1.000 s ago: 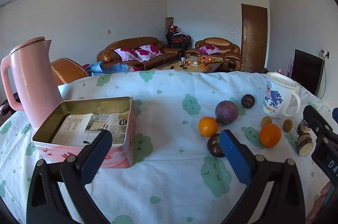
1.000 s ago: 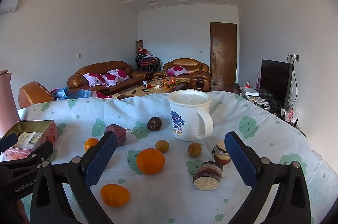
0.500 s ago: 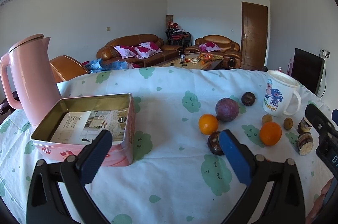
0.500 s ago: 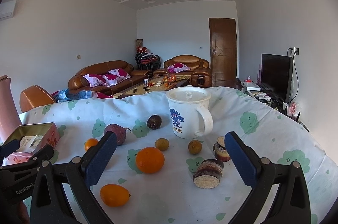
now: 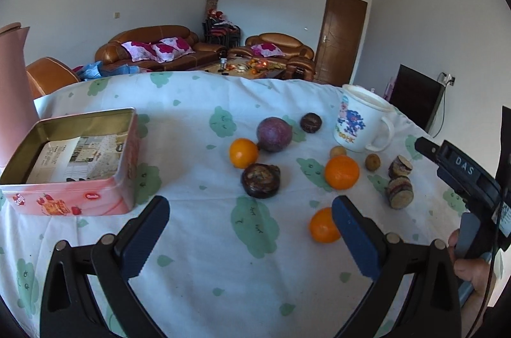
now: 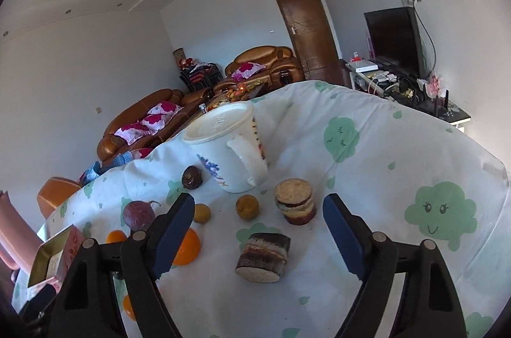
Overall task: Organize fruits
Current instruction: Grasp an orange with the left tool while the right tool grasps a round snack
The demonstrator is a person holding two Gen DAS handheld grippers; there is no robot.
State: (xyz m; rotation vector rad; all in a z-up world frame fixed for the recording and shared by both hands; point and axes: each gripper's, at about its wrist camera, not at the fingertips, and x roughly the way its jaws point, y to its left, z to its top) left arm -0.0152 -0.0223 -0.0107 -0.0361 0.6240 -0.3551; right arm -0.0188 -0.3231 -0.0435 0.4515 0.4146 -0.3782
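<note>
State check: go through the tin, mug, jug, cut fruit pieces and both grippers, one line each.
Tin: open, no lid on, printed paper inside, no fruit.
Mug: upright, lid on.
Pink jug: upright, lid shut.
Near cut piece: lying on its side.
Far cut piece: standing, cut face up.
Left gripper: open, holding nothing.
Right gripper: open, holding nothing.

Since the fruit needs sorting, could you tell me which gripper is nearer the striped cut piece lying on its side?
Right. The right gripper has the striped cut piece between its open fingers; the left gripper sits well off.
</note>
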